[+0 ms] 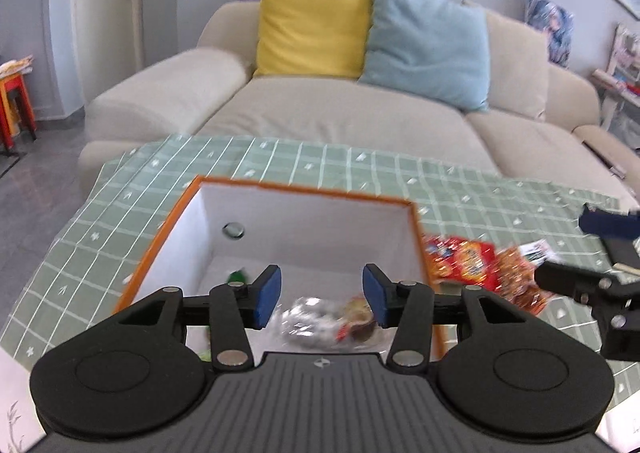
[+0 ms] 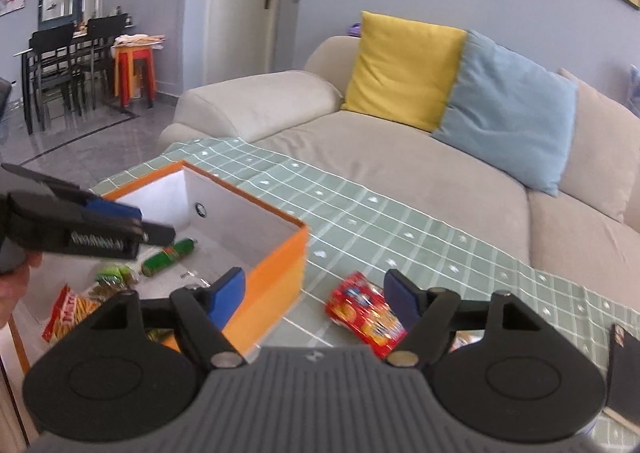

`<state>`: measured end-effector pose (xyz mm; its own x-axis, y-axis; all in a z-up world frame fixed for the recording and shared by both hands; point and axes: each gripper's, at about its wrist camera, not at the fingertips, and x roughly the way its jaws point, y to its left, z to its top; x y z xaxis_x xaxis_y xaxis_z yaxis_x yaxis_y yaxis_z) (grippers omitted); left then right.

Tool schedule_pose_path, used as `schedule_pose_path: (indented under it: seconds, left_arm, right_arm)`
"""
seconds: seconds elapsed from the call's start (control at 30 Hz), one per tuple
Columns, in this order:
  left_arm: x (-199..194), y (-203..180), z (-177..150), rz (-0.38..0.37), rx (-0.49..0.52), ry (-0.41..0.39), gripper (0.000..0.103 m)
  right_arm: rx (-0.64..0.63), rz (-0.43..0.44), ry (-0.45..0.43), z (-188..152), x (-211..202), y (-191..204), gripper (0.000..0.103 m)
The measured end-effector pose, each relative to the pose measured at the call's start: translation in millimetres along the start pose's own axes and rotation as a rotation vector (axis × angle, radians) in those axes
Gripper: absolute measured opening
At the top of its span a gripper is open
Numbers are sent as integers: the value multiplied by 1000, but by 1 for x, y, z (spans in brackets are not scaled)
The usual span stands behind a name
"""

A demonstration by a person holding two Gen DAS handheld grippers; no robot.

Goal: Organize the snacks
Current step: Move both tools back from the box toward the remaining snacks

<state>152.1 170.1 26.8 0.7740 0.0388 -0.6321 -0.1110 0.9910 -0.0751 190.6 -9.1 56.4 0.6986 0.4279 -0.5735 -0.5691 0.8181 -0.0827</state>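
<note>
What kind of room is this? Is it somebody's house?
Most likely a living room in a home. There is a big beige sofa with a yellow cushion, framed pictures on the wall, and a dining table with chairs farther back.

Clear-wrapped snack (image 1: 320, 319) in the orange box (image 1: 160, 245) blurred, perhaps candy, right gripper (image 1: 600, 253) cut off at edge

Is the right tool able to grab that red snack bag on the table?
Probably yes. The right tool is open and empty, and the red snack bag lies just ahead on the tablecloth, outside the orange box, with nothing covering it.
</note>
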Motion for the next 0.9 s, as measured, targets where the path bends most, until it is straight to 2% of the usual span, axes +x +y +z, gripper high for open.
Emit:
schedule_pose_path:
  seconds: [0.2,0.47,0.63,0.9]
  left_arm:
    - [-14,-36,-1,-54,24,-33,58]
    - [-17,-94,-13,-119,102,-37,58]
    - [-15,-125,-29,-164,111,2,59]
    - [8,-153,-52,-147,156,83,59]
  right_arm:
    - [58,-73,47,-31,-25,-29,81]
    - [248,-147,116,-83,-47,-69,86]
    - [266,-240,139,-102,-49,-76,96]
    - [315,-314,169,-129,-40,-93,96]
